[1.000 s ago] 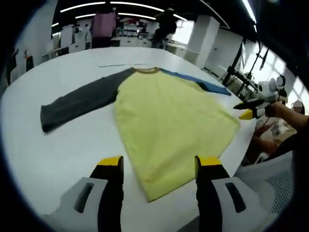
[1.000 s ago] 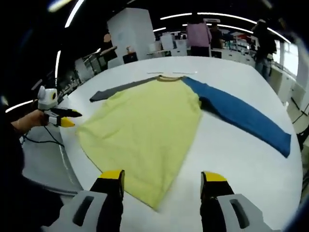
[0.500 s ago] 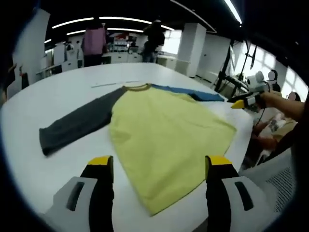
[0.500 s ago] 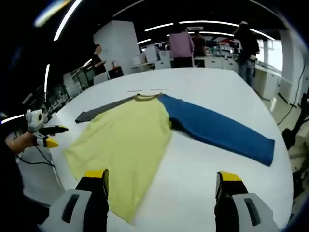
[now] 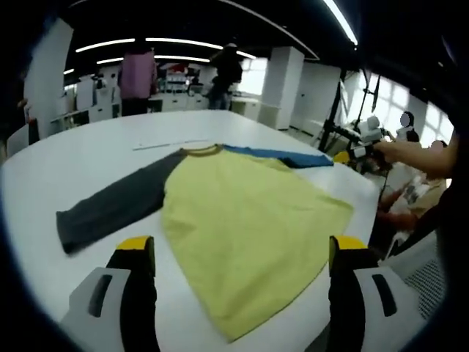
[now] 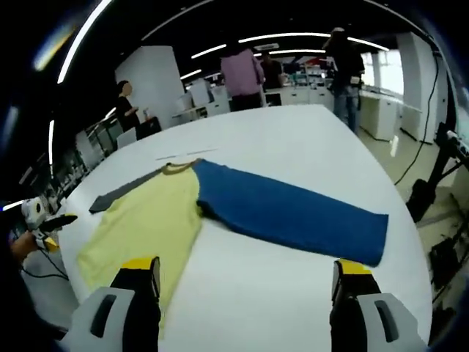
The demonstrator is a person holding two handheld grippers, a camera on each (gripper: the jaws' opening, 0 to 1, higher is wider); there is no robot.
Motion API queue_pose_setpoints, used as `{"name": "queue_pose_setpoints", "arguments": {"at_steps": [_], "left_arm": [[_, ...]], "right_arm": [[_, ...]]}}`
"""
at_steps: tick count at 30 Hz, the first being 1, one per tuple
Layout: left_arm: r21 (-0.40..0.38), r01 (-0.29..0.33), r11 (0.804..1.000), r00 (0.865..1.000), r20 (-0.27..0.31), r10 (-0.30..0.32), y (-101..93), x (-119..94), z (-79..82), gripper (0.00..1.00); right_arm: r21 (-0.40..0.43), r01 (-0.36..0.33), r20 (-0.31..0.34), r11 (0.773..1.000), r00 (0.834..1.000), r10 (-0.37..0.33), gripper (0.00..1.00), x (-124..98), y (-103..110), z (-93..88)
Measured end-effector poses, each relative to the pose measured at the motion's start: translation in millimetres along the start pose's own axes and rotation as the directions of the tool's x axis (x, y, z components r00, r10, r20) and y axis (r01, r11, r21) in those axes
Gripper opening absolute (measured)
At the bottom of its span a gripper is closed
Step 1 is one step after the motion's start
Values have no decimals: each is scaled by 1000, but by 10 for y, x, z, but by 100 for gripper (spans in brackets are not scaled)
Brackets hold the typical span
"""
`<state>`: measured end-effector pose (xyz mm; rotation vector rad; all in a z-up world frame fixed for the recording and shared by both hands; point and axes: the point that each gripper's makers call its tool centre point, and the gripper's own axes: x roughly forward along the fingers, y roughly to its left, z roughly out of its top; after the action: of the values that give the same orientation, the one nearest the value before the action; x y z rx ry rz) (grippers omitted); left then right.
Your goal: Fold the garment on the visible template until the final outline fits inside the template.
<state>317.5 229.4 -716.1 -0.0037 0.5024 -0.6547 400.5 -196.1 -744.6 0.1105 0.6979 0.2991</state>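
A long-sleeved shirt lies flat on the white table (image 5: 88,158), its hem towards me. In the left gripper view its yellow body (image 5: 242,220) is in the middle, the grey sleeve (image 5: 110,209) stretches left and the blue sleeve (image 5: 282,156) runs right. My left gripper (image 5: 242,246) hangs open over the hem, holding nothing. The right gripper view has the blue sleeve (image 6: 293,216) across the middle, the yellow body (image 6: 143,220) at left and the grey sleeve (image 6: 121,194) behind it. My right gripper (image 6: 245,268) is open above bare table near the sleeve.
A thin pale strip (image 5: 168,144) lies on the table beyond the collar. The table's edge curves close on the right (image 5: 366,198). A hand carries the right gripper (image 5: 359,150) there. People (image 6: 242,73) stand among desks at the back, and a pillar (image 5: 282,88) rises behind.
Both pairs of jaws have spread wider. The right gripper view has swung from the yellow body to the blue sleeve. The shirt itself has not moved.
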Motion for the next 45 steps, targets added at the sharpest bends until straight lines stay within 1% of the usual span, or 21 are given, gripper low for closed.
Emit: {"name": "queue_pose_setpoints", "arguments": {"at_steps": [1,2,4,5,7,10,13,15,17,19,21,22,23,24,25,31,33,34,41,44,45], "left_arm": [[1,0,1000,1000,3,0,0,0,5,97],[3,0,1000,1000,10,0,0,2,19,99],[17,-3,1000,1000,16,3,8,1,25,99],[26,-6,1000,1000,20,6,11,-1,29,99],[28,-5,1000,1000,31,4,6,-2,43,99],[24,-1,1000,999,42,0,11,-7,54,99],[37,-12,999,1000,30,11,29,6,35,99],[40,-13,999,1000,29,12,30,13,36,99],[31,-8,999,999,48,7,16,24,67,99],[30,-6,1000,998,59,4,13,30,86,99],[40,-16,999,998,56,14,24,38,87,99],[56,-20,998,999,51,17,25,40,89,99],[62,-21,998,999,49,18,24,40,88,99],[65,-21,998,999,50,18,22,40,92,99],[65,-16,998,999,50,13,16,41,95,99],[67,-17,998,998,54,14,27,38,105,99],[66,-18,998,998,61,14,27,36,118,99],[66,-18,998,998,62,14,27,36,120,99],[71,-20,997,998,67,15,13,26,141,99],[78,-19,997,998,69,14,7,14,152,99],[79,-19,997,997,71,14,7,8,157,99]], "right_arm": [[-1,6,0,1000,1000,-6,95,5,-24,-2],[-14,32,2,999,999,-32,93,9,-93,-10],[-48,71,-1,996,997,-71,88,1,-198,-25],[-50,82,4,995,997,-82,86,5,-236,-23],[-32,104,8,994,995,-104,86,9,-323,-33],[-11,151,23,988,988,-151,80,2,-489,-32],[-4,176,27,984,984,-176,74,0,-586,-35],[-7,206,31,979,978,-205,70,3,-674,-40],[-2,222,19,975,975,-222,66,12,-744,-68],[10,250,13,968,968,-250,61,6,-828,-84],[33,289,2,957,957,-289,54,-10,-934,-105],[43,295,0,954,955,-296,51,-13,-961,-108],[58,315,5,947,949,-316,48,-24,-1008,-105],[59,318,7,946,948,-318,45,-23,-1030,-105],[72,331,2,941,943,-332,43,-29,-1065,-115],[120,357,-35,926,934,-356,27,-32,-1174,-181],[117,367,-47,923,930,-364,24,-41,-1179,-206],[112,374,-64,920,927,-369,21,-44,-1196,-238],[102,393,-84,914,919,-386,16,-41,-1209,-241],[121,396,-90,910,917,-388,11,-22,-1217,-236],[140,403,-95,904,914,-393,11,-22,-1225,-242]]}}
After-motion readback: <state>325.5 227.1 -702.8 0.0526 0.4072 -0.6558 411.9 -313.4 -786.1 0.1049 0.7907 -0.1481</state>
